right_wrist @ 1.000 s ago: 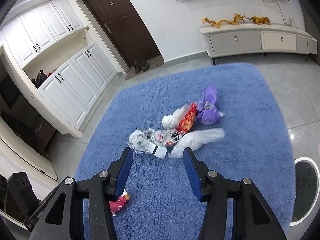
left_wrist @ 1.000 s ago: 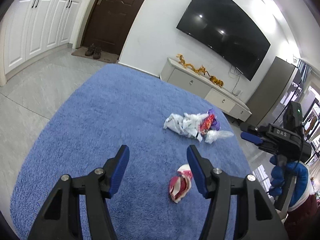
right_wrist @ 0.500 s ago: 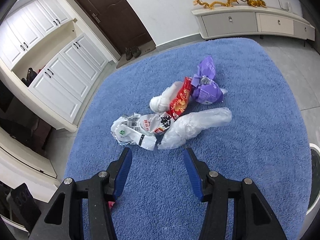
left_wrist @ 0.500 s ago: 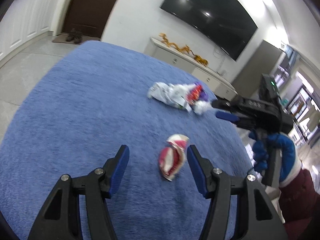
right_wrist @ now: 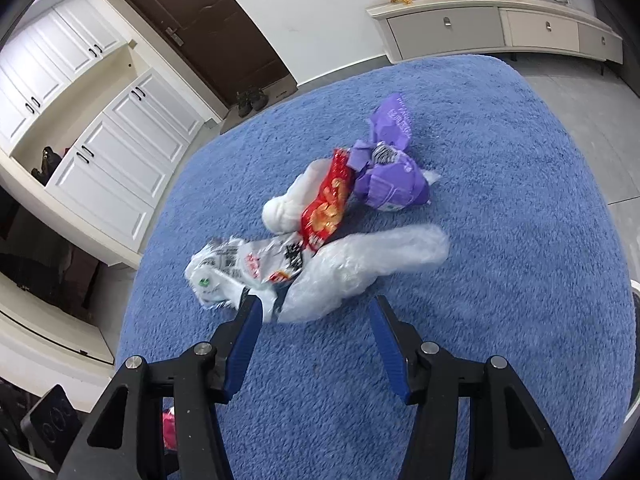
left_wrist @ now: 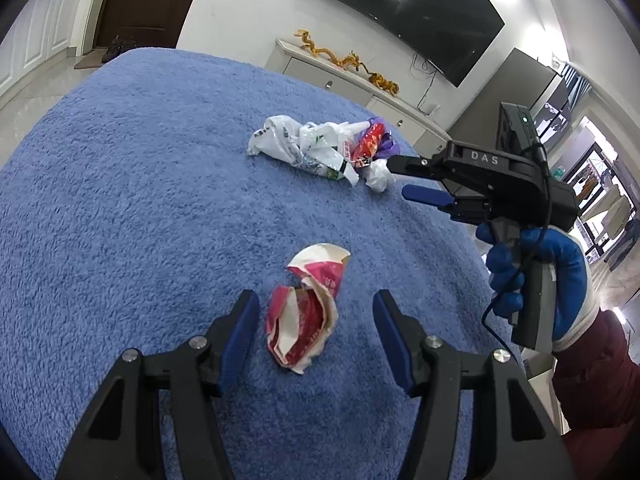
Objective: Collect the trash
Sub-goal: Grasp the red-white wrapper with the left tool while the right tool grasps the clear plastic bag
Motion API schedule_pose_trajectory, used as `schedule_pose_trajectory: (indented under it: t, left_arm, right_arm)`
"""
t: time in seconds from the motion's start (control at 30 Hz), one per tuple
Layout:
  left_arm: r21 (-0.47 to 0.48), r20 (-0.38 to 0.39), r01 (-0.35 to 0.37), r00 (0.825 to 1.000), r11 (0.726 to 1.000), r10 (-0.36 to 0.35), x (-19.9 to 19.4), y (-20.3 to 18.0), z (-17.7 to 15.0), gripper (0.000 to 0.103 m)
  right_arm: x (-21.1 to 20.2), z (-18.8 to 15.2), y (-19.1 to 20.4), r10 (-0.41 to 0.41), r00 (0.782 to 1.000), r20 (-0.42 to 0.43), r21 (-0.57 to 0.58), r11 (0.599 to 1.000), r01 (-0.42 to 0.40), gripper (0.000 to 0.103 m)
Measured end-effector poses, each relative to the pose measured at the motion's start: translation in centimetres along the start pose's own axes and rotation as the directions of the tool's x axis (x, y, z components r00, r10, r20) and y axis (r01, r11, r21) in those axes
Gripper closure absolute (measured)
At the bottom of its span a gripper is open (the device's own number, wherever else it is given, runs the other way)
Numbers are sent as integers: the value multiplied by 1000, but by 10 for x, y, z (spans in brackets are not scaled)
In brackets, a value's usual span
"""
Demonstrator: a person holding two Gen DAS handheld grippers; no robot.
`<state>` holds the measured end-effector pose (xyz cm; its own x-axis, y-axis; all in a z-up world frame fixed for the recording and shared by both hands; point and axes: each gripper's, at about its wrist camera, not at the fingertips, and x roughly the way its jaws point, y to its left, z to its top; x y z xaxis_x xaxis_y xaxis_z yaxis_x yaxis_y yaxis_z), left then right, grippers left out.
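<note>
A crumpled red and white wrapper (left_wrist: 306, 312) lies on the blue rug (left_wrist: 140, 200). My left gripper (left_wrist: 314, 320) is open, with the wrapper's near part between its fingers. Farther off lies a trash pile: white printed bags (left_wrist: 304, 150), a red snack bag (right_wrist: 328, 204), a purple packet (right_wrist: 390, 178) and a clear plastic bag (right_wrist: 360, 264). My right gripper (right_wrist: 314, 316) is open and empty, its fingertips at the near end of the clear bag. It also shows in the left wrist view (left_wrist: 416, 180), close to the pile.
A white TV cabinet (right_wrist: 500, 30) with gold dragon figures stands against the far wall under a TV (left_wrist: 400, 12). White cupboards (right_wrist: 120, 140) and a brown door (right_wrist: 208, 28) are at the left. Tiled floor surrounds the rug.
Both grippers moved forward and lower. The red and white wrapper now sits between my left fingers. My right gripper has closed in on the clear bag at the pile.
</note>
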<state>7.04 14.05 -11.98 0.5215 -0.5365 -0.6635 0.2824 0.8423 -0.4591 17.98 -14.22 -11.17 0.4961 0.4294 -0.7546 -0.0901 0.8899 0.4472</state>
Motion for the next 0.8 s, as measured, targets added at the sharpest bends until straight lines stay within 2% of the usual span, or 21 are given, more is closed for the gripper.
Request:
schedule_pose_trajectory:
  t: [0.37, 0.47, 0.53, 0.63, 0.73, 0.8]
  left_arm:
    - [19, -1, -22, 1000, 1000, 22, 10, -3, 3, 53]
    - [12, 5, -26, 1000, 1000, 26, 11, -1, 3, 61]
    - [4, -3, -18, 1000, 1000, 18, 12, 1, 3, 71]
    - [12, -3, -22, 1000, 1000, 22, 13, -1, 2, 72]
    - [35, -6, -24, 1000, 999, 24, 13, -6, -1, 76]
    - [43, -5, -31, 999, 999, 32, 13, -8, -1, 77]
  right_arm:
    - [12, 14, -19, 13, 1000, 8, 38, 999, -13, 50]
    - [13, 17, -24, 17, 1000, 11, 45, 999, -18, 50]
    - [14, 18, -26, 20, 1000, 14, 45, 999, -21, 50]
    - [14, 21, -30, 28, 999, 22, 51, 998, -29, 50]
    - [15, 23, -35, 32, 999, 31, 56, 998, -34, 54]
    - [15, 22, -36, 34, 999, 35, 61, 997, -36, 64]
